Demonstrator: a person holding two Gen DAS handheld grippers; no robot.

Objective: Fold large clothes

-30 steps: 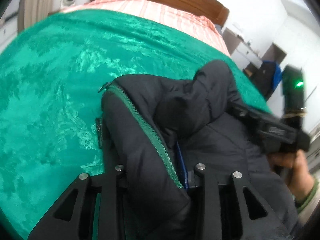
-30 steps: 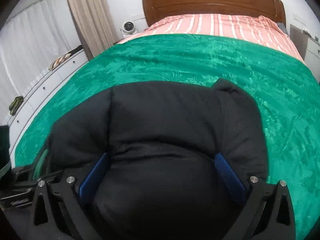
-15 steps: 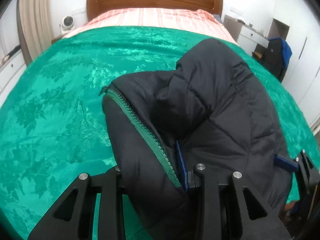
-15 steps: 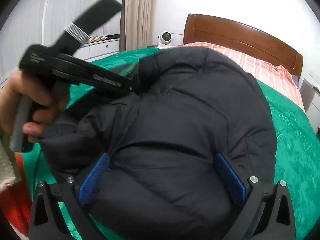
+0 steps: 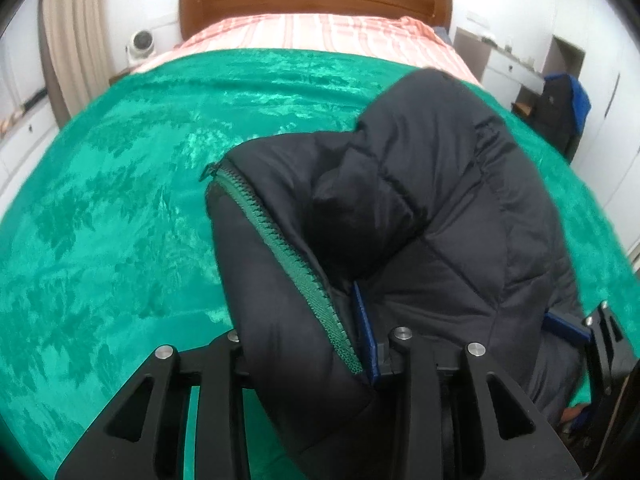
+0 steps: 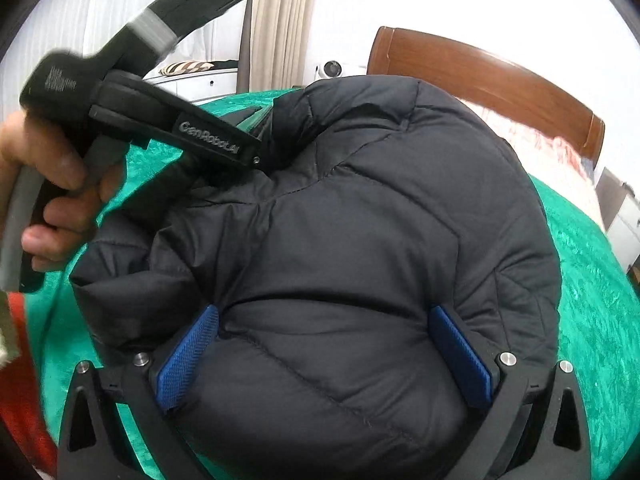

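Bedroom; green bedspread (image 5: 120,220) bearing black puffer jacket (image 5: 420,220), bundled near foot edge. Left claw (image 5: 304,344) opening, zipper edge between; right claw (image 6: 324,356) clamping jacket. Step: fold-over; next, probably release and flatten.

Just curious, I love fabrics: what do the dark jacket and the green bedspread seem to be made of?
Jacket: likely a padded synthetic shell, matte, with puffy quilted panels and stitch lines. Bedspread: probably velvet or plush, since its leafy pattern catches the light in shiny patches.
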